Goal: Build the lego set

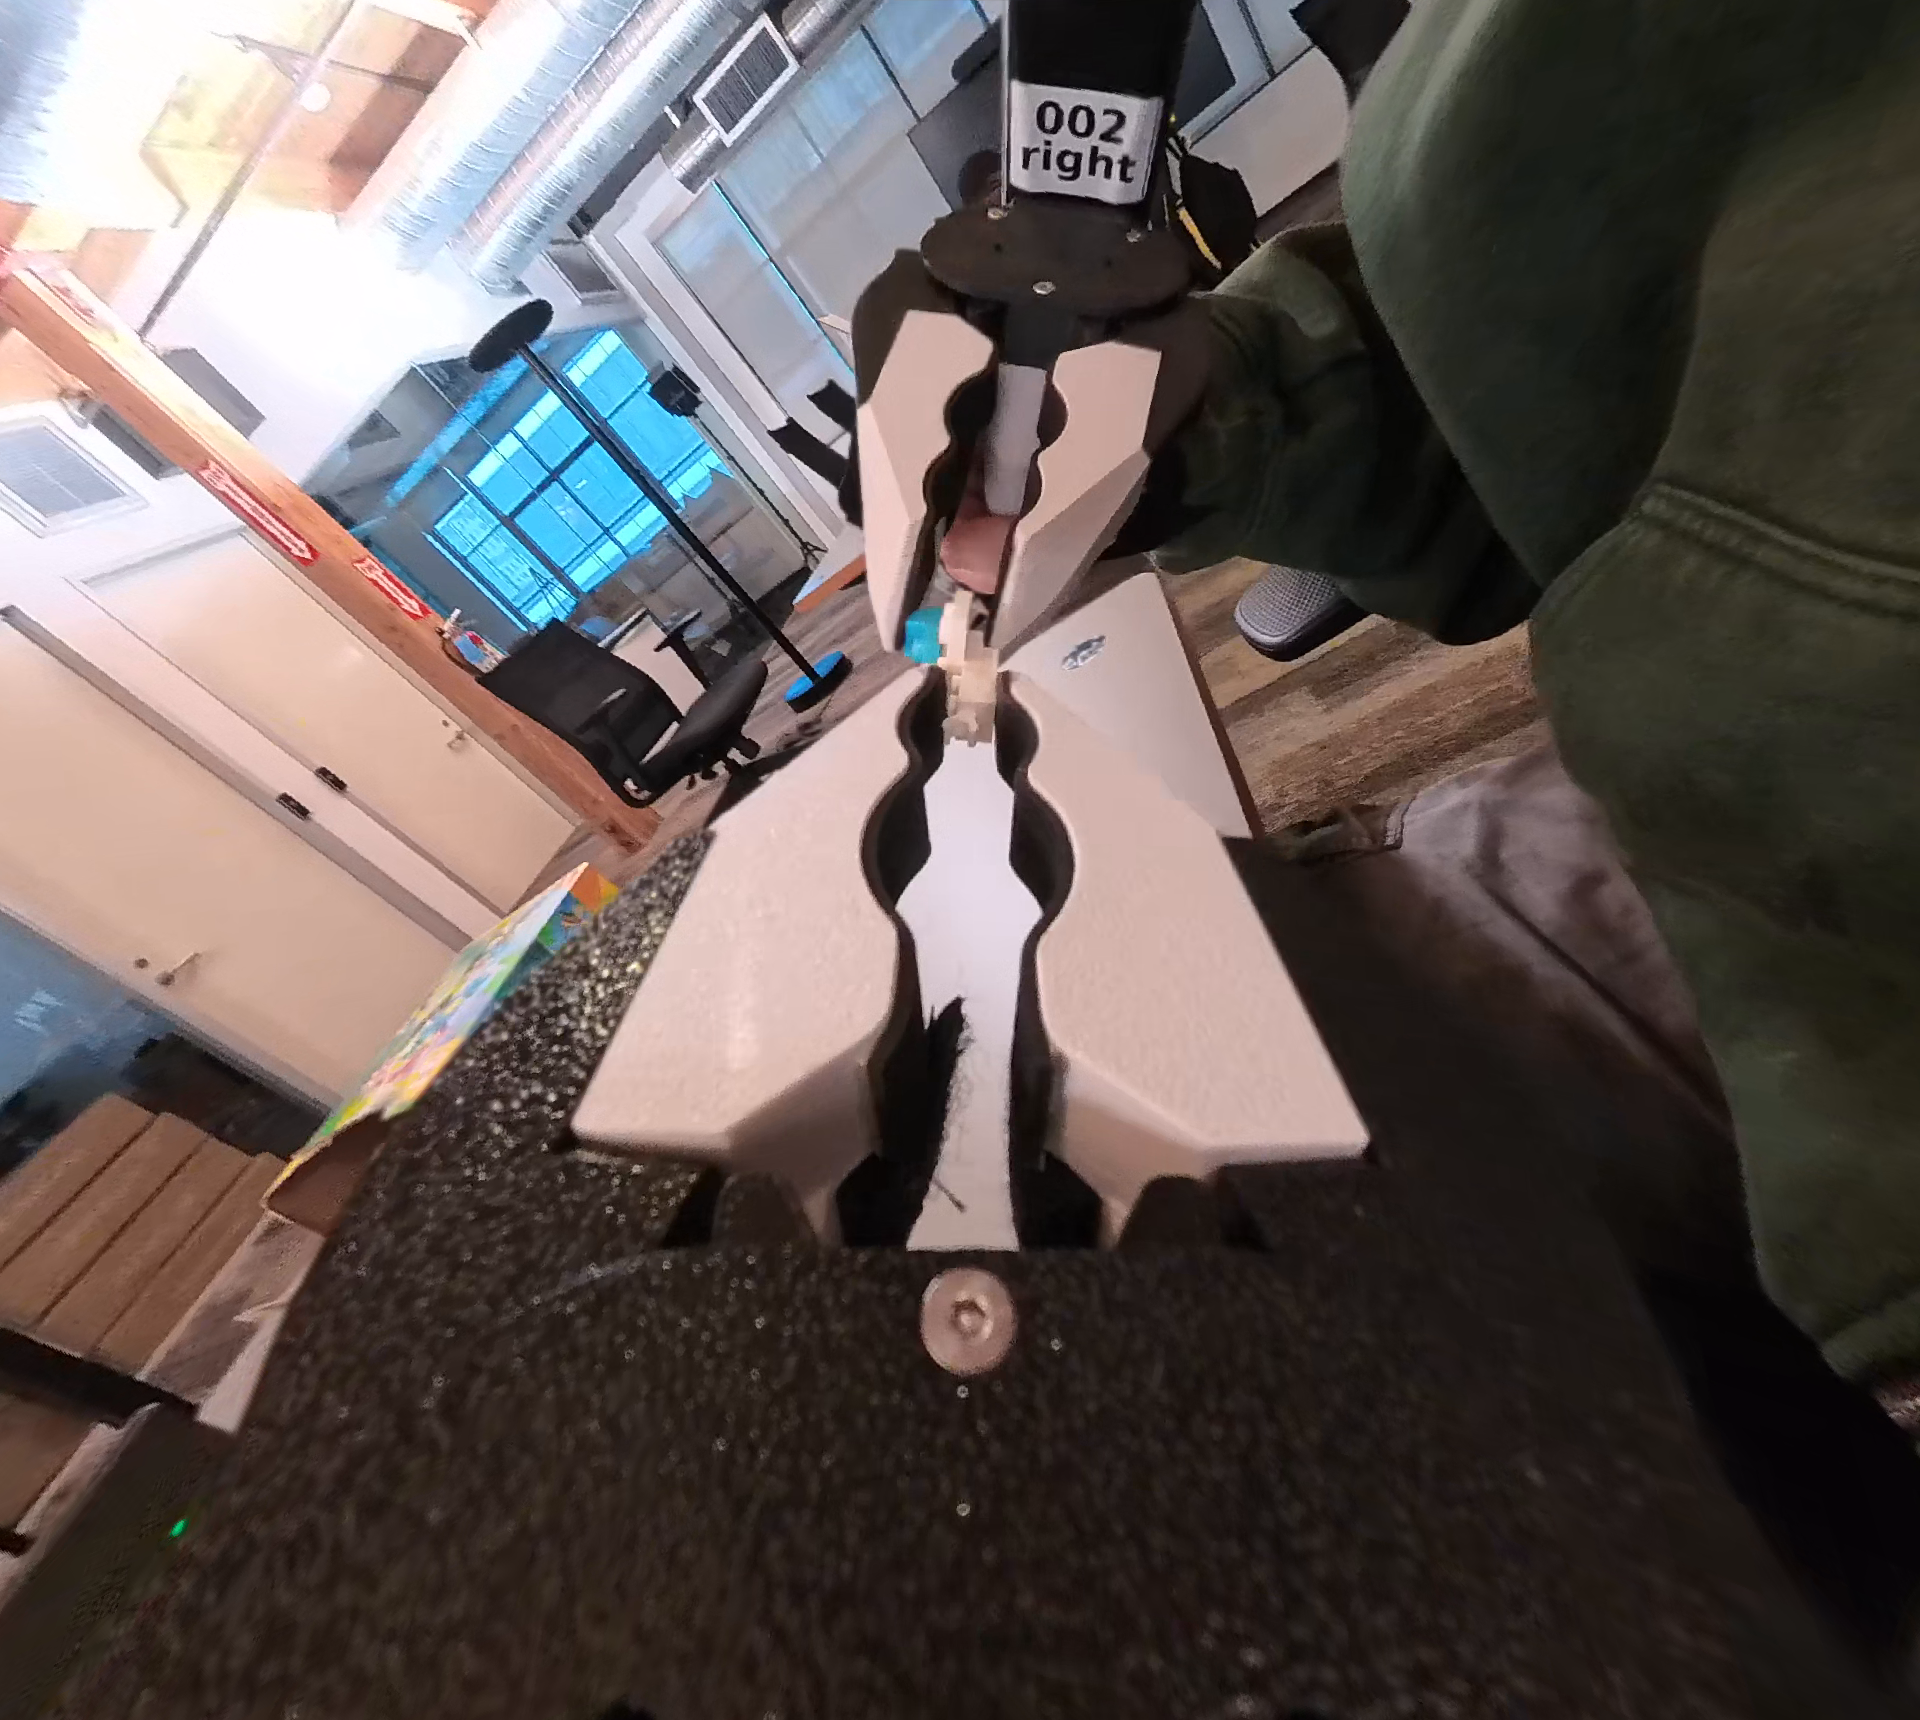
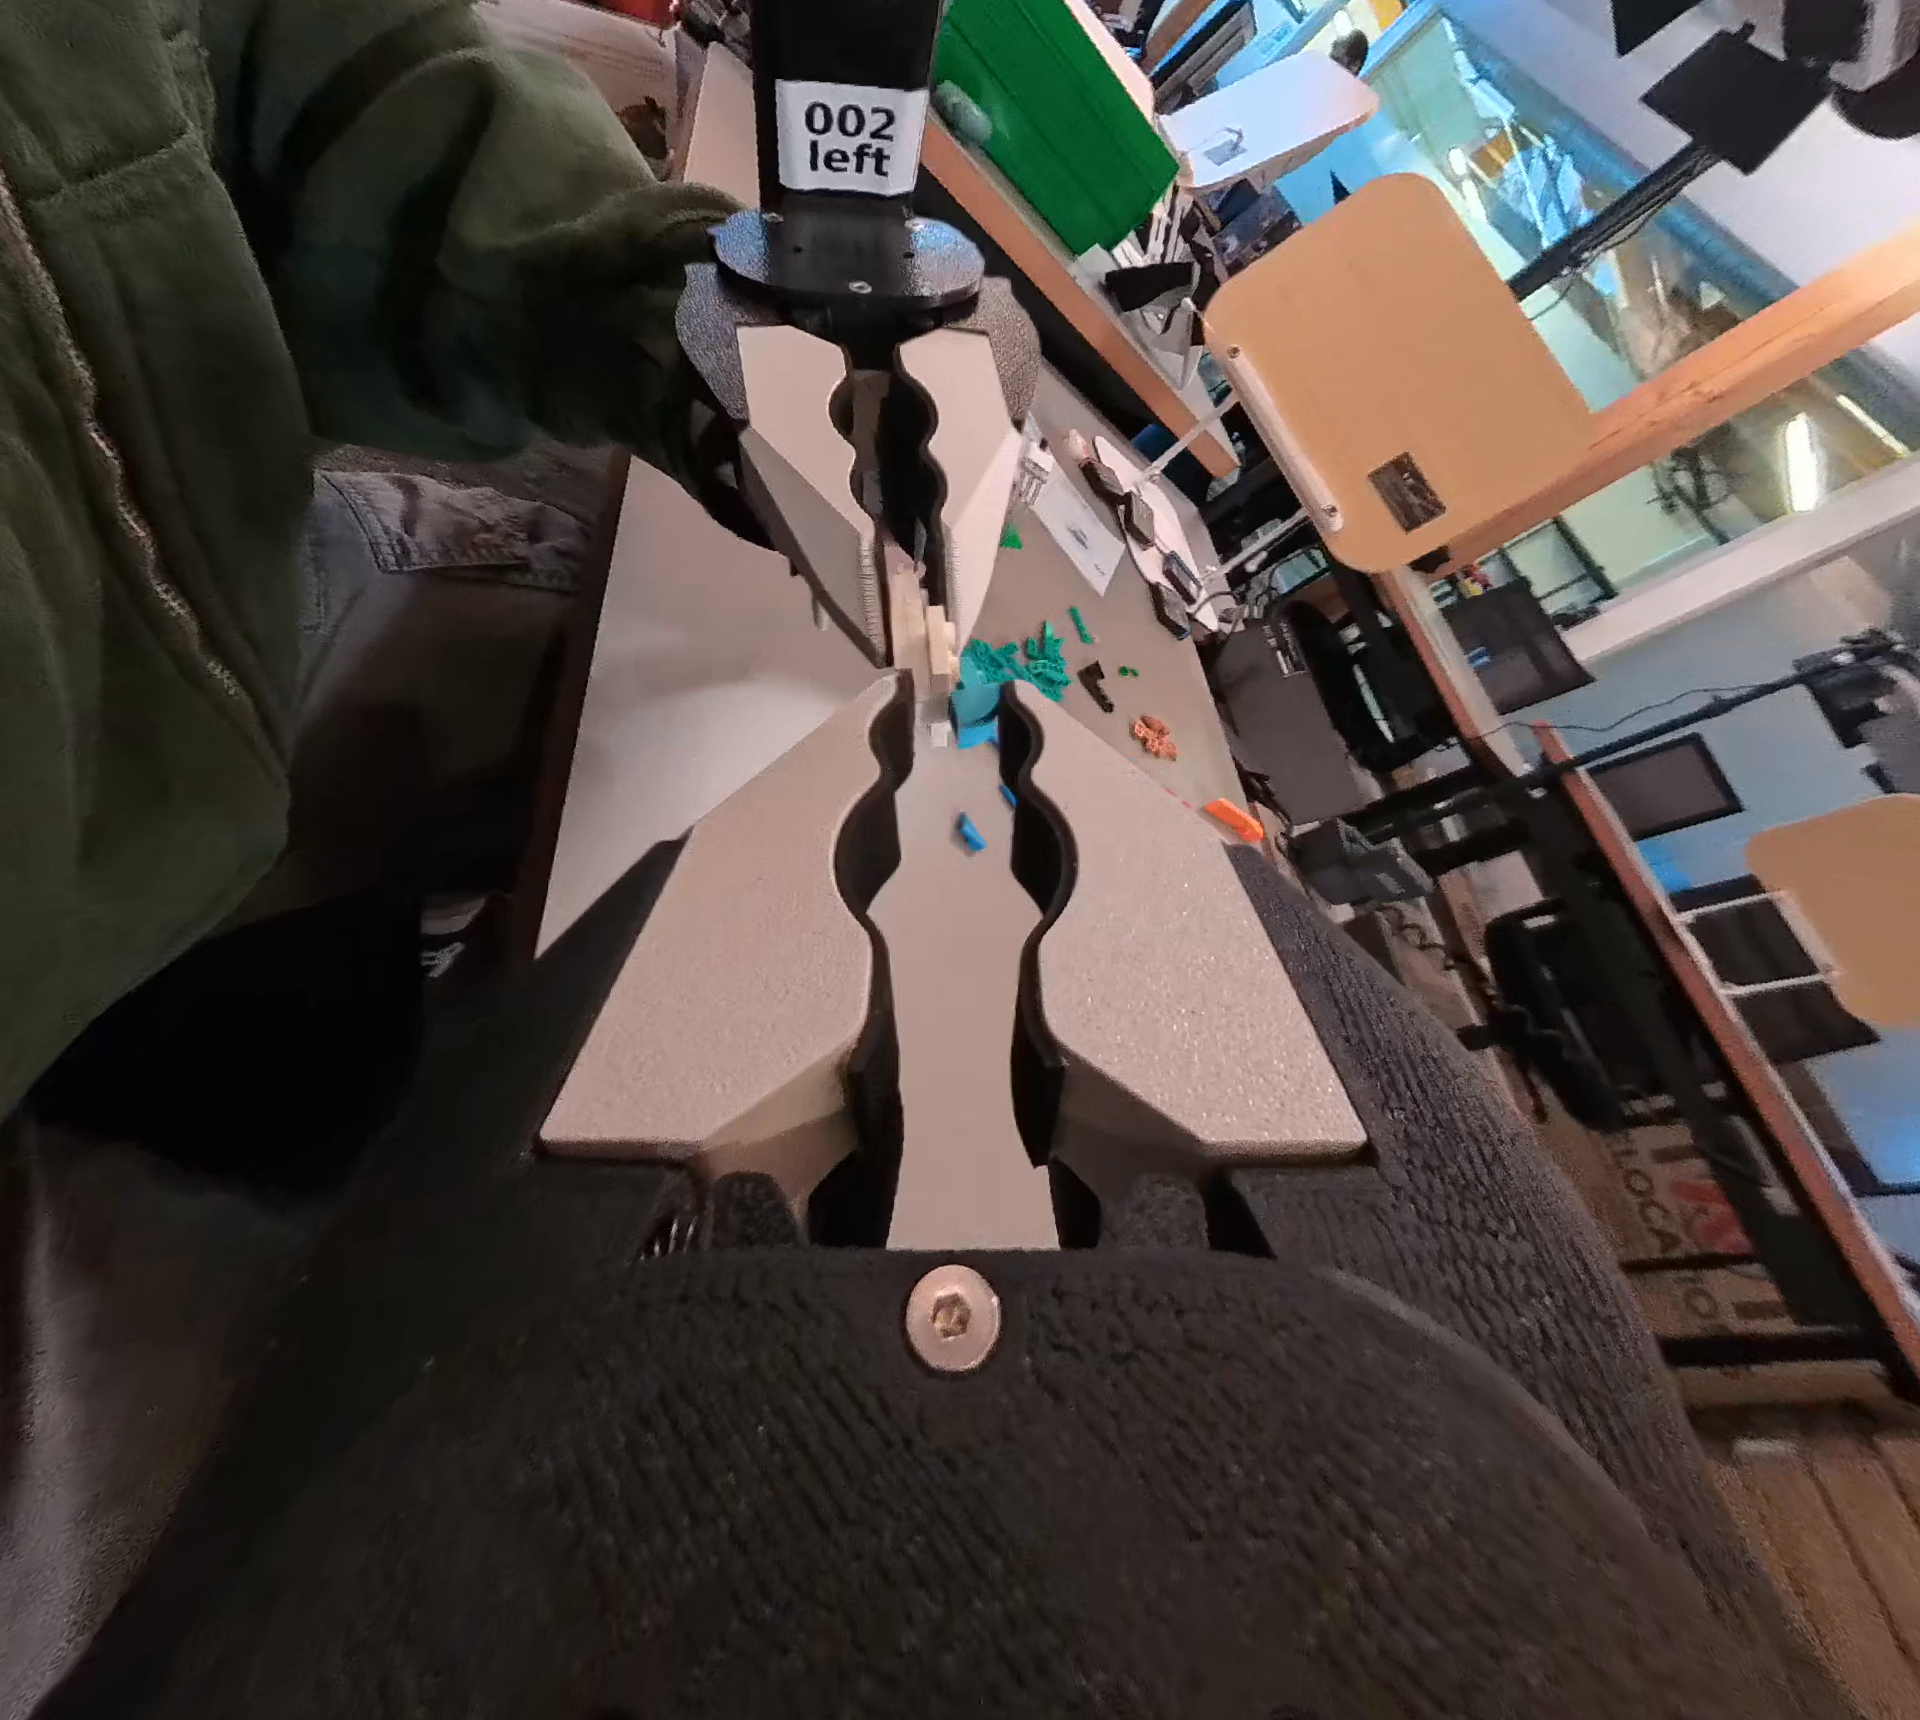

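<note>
Both grippers meet tip to tip in the air above the table. In the left wrist view my left gripper (image 1: 966, 683) is shut on a white lego piece (image 1: 968, 704). My right gripper (image 1: 951, 626) faces it from above, shut on a small blue and white lego piece (image 1: 921, 640) that touches the white one. In the right wrist view my right gripper (image 2: 951, 694) holds the blue piece (image 2: 977, 720) against the cream-white piece (image 2: 928, 642) held by the left gripper (image 2: 920, 631). The exact join between the pieces is hidden by the fingertips.
On the grey table (image 2: 707, 683) lie loose teal pieces (image 2: 1029, 657), a black piece (image 2: 1096, 683), a brownish piece (image 2: 1153, 735), an orange brick (image 2: 1234, 818) and a small blue brick (image 2: 971, 832). The colourful lego box (image 1: 468, 995) lies at the left. A person's green sleeve (image 1: 1558, 423) is close by.
</note>
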Action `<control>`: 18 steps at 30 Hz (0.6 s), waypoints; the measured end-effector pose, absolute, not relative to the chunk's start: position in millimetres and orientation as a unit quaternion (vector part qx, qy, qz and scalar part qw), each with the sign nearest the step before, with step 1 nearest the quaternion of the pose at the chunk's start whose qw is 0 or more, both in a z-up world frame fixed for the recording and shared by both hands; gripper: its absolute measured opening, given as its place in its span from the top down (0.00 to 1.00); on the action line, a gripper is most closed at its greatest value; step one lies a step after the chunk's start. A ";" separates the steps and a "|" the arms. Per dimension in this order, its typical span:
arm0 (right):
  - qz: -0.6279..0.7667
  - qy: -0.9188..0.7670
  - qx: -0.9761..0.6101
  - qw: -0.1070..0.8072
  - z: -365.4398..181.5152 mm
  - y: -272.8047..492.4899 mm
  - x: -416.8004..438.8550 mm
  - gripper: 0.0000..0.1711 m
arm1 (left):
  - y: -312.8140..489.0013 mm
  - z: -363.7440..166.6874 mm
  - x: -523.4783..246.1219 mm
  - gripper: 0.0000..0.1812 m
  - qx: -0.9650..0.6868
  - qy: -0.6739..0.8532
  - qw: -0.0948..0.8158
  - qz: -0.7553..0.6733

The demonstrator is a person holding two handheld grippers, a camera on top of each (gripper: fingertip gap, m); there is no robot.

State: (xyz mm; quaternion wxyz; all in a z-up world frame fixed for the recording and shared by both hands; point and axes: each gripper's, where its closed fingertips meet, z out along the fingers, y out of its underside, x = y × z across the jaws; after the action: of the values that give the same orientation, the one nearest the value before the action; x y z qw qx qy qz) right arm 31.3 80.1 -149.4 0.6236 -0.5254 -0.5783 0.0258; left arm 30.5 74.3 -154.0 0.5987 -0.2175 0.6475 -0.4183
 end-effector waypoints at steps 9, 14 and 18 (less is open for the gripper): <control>0.022 -0.612 -0.503 0.610 -150.5 68.3 25.9 0.91 | 62.9 -155.2 25.8 0.96 -0.175 0.656 0.605 -0.416; 0.012 -0.620 -0.504 0.602 -151.5 67.1 26.2 0.91 | 61.8 -155.9 26.1 0.96 -0.171 0.659 0.607 -0.410; 0.022 -0.632 -0.504 0.589 -154.5 62.5 26.0 0.91 | 57.7 -158.6 25.7 0.96 -0.164 0.665 0.598 -0.417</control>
State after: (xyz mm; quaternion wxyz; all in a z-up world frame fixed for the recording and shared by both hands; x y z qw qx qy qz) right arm 26.0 62.5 -154.5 0.5887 -0.5039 -0.6316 0.0221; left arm 25.7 57.7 -158.6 0.5977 -0.1642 0.6650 -0.4166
